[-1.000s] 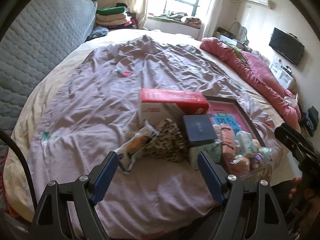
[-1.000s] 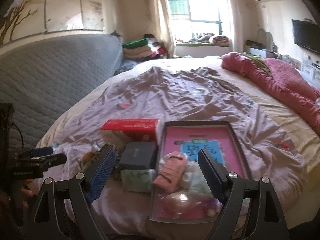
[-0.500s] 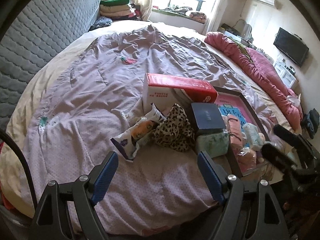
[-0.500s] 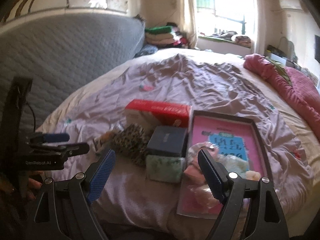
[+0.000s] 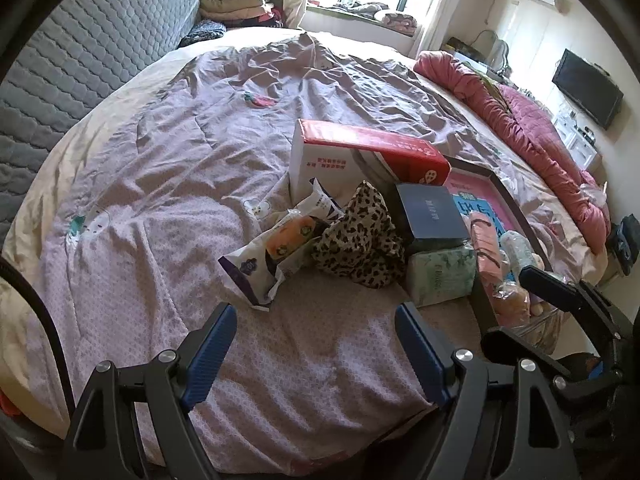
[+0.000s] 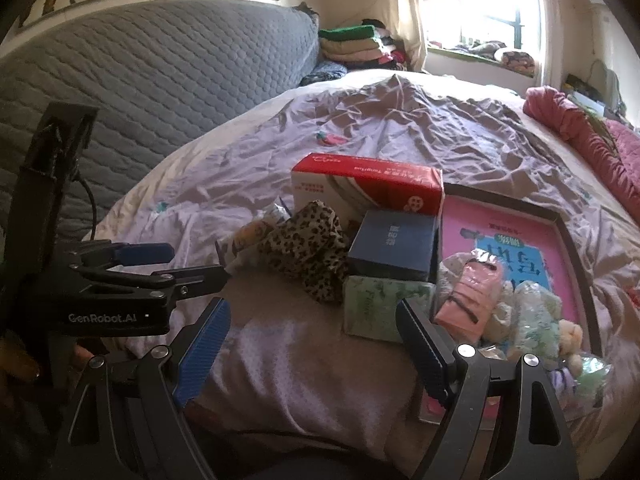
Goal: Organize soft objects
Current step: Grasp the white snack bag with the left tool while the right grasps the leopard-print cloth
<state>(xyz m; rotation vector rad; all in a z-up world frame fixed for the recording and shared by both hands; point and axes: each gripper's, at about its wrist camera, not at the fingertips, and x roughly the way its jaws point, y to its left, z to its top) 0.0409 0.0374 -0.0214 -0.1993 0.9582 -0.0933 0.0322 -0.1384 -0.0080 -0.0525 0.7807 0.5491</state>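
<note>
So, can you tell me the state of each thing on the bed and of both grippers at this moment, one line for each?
left gripper: open, empty, above the bedsheet
right gripper: open, empty
red and white box: closed, lying on the bed
dark blue box: closed, resting on the green tissue pack
leopard cloth: crumpled
snack packets: lying loose
tray: holds bagged soft items

Leopard-print cloth (image 5: 362, 240), red-topped box (image 5: 368, 152), navy box (image 5: 432, 212), lilac bedsheet (image 5: 200, 140).

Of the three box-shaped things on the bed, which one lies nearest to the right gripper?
The green tissue pack, just ahead of the right gripper. The dark blue box sits behind it, the red-topped box farthest back.
</note>
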